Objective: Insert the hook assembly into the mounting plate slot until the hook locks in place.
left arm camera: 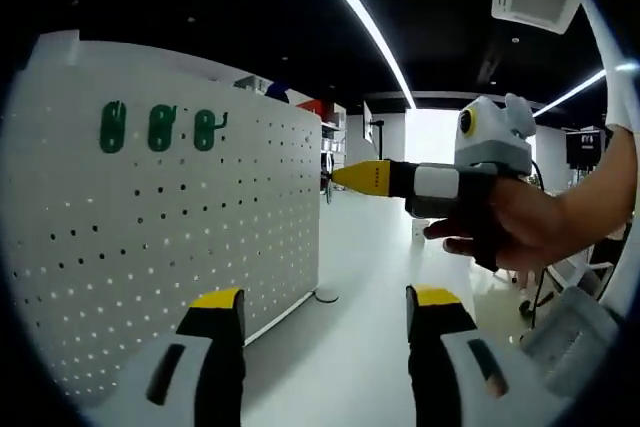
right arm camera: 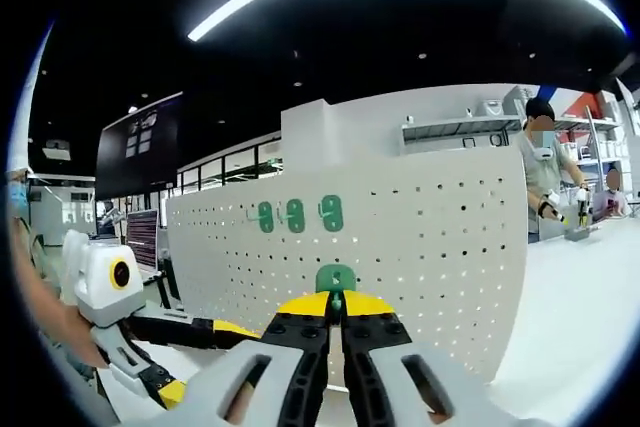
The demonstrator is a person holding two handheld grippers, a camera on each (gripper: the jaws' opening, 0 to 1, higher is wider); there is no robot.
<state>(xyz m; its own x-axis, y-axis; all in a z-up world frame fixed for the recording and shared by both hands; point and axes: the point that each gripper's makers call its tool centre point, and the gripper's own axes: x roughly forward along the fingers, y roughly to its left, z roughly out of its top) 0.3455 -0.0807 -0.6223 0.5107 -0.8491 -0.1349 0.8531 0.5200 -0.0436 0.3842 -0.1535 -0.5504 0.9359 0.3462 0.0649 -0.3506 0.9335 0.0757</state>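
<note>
Pegboard: a white perforated mounting plate [left arm camera: 180,217] stands upright on the white counter [left arm camera: 370,347], lit from behind through its holes.
Mounted hooks: three green hooks [left arm camera: 158,127] sit in a row near the plate's top edge.
Left hand-held gripper [left arm camera: 325,312]: yellow-tipped jaws stand wide apart, holding nothing, aimed past the plate's right edge.
Right hand-held gripper [right arm camera: 336,305]: jaws closed together on a green hook assembly [right arm camera: 335,278], held in front of the plate's face, below the mounted row; in the left gripper view it reaches in from the right, a person's hand [left arm camera: 520,222] wrapped around it.
Background: a person [right arm camera: 545,172] stands at a far counter.
</note>
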